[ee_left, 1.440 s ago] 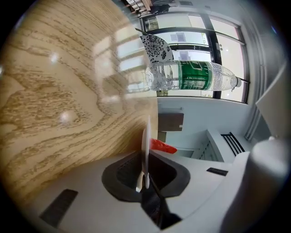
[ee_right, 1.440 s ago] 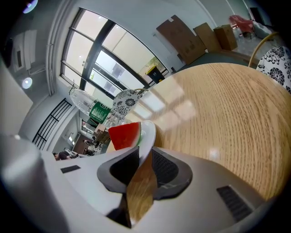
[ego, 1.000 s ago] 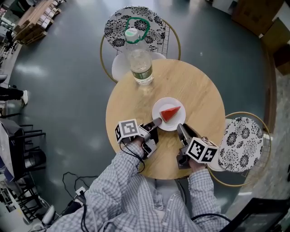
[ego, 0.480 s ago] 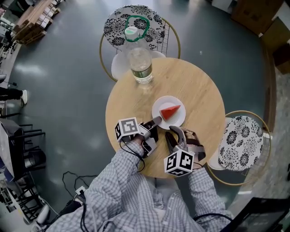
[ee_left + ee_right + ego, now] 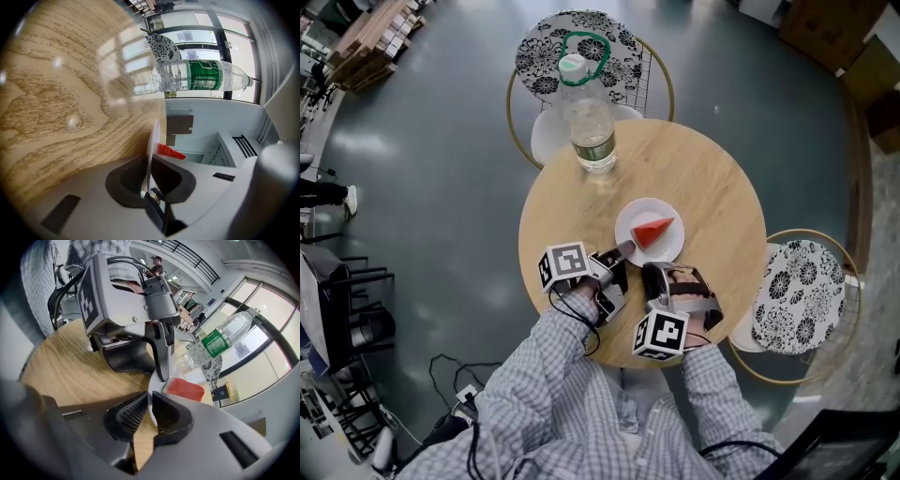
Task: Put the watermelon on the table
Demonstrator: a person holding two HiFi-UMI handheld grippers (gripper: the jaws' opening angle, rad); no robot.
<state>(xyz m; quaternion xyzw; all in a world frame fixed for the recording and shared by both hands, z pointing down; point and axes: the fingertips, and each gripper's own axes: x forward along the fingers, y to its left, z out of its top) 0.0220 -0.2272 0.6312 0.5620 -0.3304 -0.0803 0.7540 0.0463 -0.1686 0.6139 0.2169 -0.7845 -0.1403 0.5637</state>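
Observation:
A red watermelon wedge [image 5: 653,231] lies on a small white plate [image 5: 633,220] on the round wooden table [image 5: 703,178]. My left gripper [image 5: 625,251] is shut on the plate's left rim; in the left gripper view the plate [image 5: 151,140] stands edge-on between the pads, with the wedge [image 5: 169,151] beyond. My right gripper [image 5: 653,272] hovers at the plate's near rim, jaws together, only a slit between them [image 5: 150,399], nothing held. The right gripper view shows the wedge [image 5: 185,388] just past its tips and the left gripper's fingers [image 5: 164,357] on the rim.
A clear water bottle with a green label [image 5: 587,122] stands at the table's far edge. Two chairs with patterned cushions flank the table, one behind [image 5: 581,47] and one at the right [image 5: 802,295]. Grey floor lies all around.
My right gripper has rolled over, its marker cube swinging from the right to the near side, and shifted left toward the plate's near rim. Left gripper, plate and wedge have stayed put.

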